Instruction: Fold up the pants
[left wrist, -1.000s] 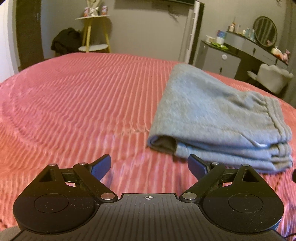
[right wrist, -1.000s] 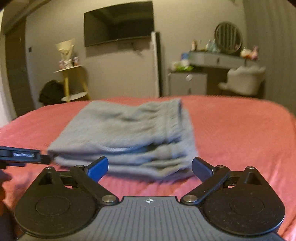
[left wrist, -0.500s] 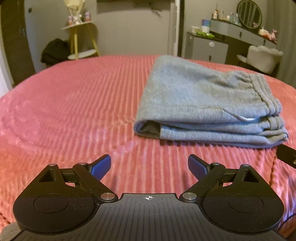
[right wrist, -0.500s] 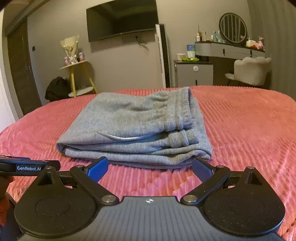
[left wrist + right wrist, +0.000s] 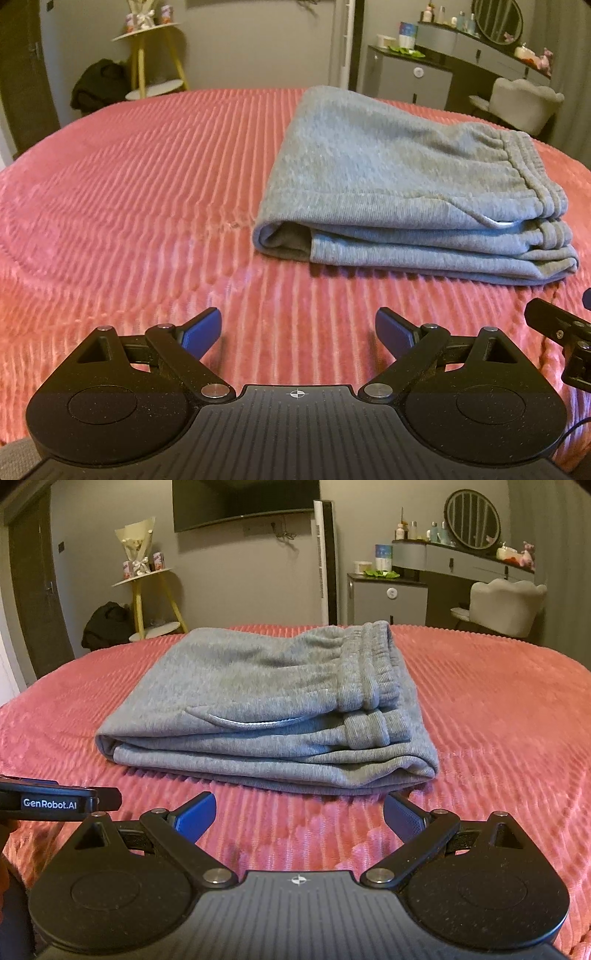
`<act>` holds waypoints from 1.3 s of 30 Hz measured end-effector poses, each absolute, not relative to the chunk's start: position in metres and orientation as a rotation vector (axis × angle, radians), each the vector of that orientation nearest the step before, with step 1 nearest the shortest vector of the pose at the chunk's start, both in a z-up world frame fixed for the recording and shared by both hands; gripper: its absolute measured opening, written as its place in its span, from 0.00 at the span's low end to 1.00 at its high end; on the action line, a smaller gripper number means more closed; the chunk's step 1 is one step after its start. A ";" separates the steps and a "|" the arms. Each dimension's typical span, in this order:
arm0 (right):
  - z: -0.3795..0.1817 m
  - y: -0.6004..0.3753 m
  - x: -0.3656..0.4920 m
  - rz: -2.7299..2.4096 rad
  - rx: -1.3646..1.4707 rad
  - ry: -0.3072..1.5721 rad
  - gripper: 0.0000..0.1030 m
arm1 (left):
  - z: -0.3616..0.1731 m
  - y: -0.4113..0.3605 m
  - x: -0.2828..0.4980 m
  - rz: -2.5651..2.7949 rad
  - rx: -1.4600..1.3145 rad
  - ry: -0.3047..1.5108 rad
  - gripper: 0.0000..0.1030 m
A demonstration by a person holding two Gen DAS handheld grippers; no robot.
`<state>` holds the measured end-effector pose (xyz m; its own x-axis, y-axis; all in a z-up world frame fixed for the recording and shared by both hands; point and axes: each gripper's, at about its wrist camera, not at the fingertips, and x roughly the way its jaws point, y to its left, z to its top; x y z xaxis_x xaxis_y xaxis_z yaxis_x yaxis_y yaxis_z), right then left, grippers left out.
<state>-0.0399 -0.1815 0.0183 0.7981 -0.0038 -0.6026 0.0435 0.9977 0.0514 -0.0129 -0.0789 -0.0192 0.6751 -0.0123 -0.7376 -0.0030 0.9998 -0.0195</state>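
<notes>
Grey sweatpants lie folded in a thick flat stack on the pink ribbed bedspread, waistband to the right. They also show in the right wrist view, straight ahead. My left gripper is open and empty, above the bedspread, short of the stack's left front corner. My right gripper is open and empty, just in front of the stack's near edge. Part of the right gripper shows at the left wrist view's right edge; the left gripper shows at the right wrist view's left edge.
Beyond the bed stand a yellow side table with a bouquet, a dark bag on the floor, a wall TV, a grey cabinet, a dresser with round mirror and a white chair.
Both grippers have drawn back a little from the folded pants and steadied. The left wrist view has swung so the stack sits more centred. Both stay open and empty.
</notes>
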 end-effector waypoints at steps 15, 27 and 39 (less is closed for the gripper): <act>0.018 -0.183 -0.040 -0.043 0.055 0.653 0.95 | -0.022 -0.082 -0.010 -0.003 -0.007 0.853 0.92; 0.019 -0.183 -0.041 -0.048 0.054 0.655 0.95 | -0.023 -0.082 -0.010 -0.004 -0.008 0.854 0.92; 0.018 -0.183 -0.040 -0.050 0.052 0.658 0.95 | -0.023 -0.082 -0.010 -0.006 -0.009 0.855 0.92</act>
